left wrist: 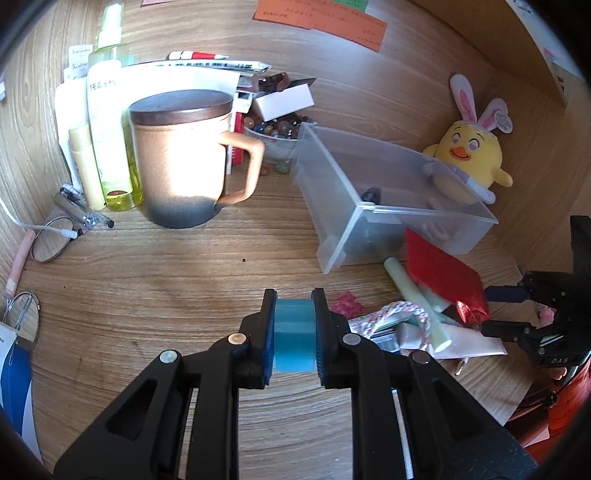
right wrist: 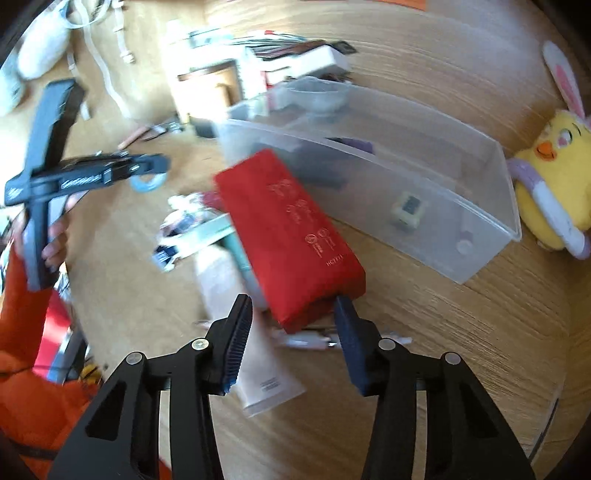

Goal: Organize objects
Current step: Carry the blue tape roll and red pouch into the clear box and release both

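Your left gripper (left wrist: 294,334) clamps the blue tape (left wrist: 294,341); your right gripper (right wrist: 291,334) gapes, unclenched, under the red packet (right wrist: 291,236) beside the bin (right wrist: 480,206).

On my wooden desk (left wrist: 147,288) a lidded brown mug (left wrist: 184,158) stands beside a yellow spray bottle (left wrist: 110,122). A bowl of marbles (left wrist: 275,134) sits behind the mug, orange notes (left wrist: 321,22) hang on the wall, and round glasses (left wrist: 51,240) lie at my left.
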Available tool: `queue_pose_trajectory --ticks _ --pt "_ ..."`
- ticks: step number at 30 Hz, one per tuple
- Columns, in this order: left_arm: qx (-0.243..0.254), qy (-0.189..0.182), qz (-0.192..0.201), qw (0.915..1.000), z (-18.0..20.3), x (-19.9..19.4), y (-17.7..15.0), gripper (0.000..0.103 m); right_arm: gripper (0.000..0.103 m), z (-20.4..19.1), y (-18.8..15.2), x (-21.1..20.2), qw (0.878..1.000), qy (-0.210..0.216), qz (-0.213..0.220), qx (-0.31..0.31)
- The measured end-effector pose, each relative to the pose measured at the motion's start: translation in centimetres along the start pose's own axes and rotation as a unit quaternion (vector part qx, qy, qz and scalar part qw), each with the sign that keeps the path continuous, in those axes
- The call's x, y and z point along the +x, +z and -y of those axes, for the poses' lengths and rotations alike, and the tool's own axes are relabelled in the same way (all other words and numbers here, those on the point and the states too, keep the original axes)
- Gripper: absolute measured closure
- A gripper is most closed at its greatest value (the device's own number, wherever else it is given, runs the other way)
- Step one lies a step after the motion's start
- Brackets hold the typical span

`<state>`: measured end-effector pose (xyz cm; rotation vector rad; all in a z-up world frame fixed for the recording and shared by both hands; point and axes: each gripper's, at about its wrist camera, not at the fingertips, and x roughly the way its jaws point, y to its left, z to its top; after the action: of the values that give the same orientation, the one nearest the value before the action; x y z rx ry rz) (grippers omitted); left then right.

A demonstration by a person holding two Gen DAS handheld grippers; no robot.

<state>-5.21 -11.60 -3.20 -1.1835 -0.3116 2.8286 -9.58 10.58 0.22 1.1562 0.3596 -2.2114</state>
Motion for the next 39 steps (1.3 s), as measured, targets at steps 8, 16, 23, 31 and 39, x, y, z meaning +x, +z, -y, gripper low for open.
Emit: queue_pose_trajectory --ticks 8,16,23,31,39 --pt "0.015 -0.010 0.019 0.9997 1.4 -1.2 0.7 0.086 0.030 1.4 1.3 0.9 1.000 -0.016 0.007 0.001" --pt "0.022 -0.024 0.036 0.9988 2.7 -1.9 1.8 0.086 0.037 2.7 2.4 3.3 0.999 0.042 -0.011 0.020" --pt "0.029 -0.033 0.043 0.9981 3.9 -2.1 2.5 0.086 0.049 0.9 1.7 0.6 0.999 0.030 0.029 -0.011" --pt "0.046 -0.037 0.060 0.9964 5.6 -2.8 3.9 0.086 0.050 0.1 0.6 -3.7 0.996 0.004 0.086 -0.006" --pt "0.056 -0.037 0.084 0.9942 7.1 -3.3 6.2 0.086 0.050 1.1 1.3 -6.5 0.991 -0.012 0.132 0.012"
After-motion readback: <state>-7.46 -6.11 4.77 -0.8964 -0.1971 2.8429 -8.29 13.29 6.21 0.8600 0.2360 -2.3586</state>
